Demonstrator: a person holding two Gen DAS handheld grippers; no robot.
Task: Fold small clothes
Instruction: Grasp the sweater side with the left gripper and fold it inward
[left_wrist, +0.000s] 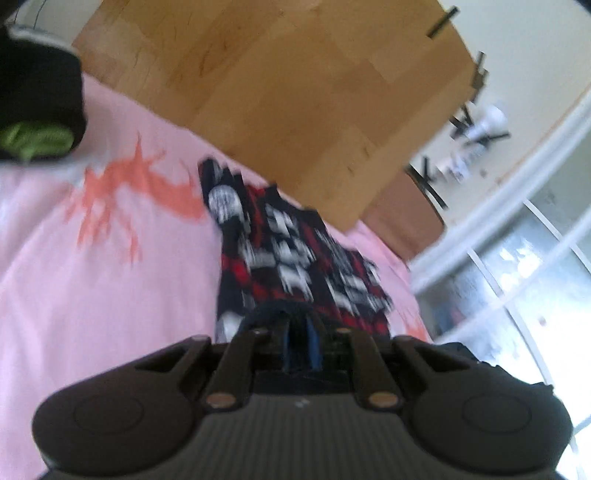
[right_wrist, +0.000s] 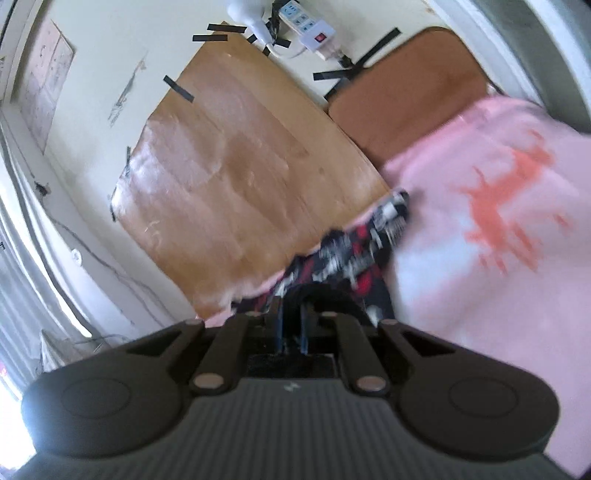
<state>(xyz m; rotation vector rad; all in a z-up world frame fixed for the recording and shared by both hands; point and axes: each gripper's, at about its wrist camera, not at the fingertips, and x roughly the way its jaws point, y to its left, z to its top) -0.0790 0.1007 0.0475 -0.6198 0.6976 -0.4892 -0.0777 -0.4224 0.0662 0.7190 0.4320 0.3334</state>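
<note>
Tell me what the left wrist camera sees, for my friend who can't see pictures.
The left gripper is shut on the edge of a small black, red and white patterned garment, which trails away over a pink sheet. A wooden board stands behind it. The picture is blurry.

Motion blur smears the patterned garment (left_wrist: 295, 251); its print is unreadable.
</note>
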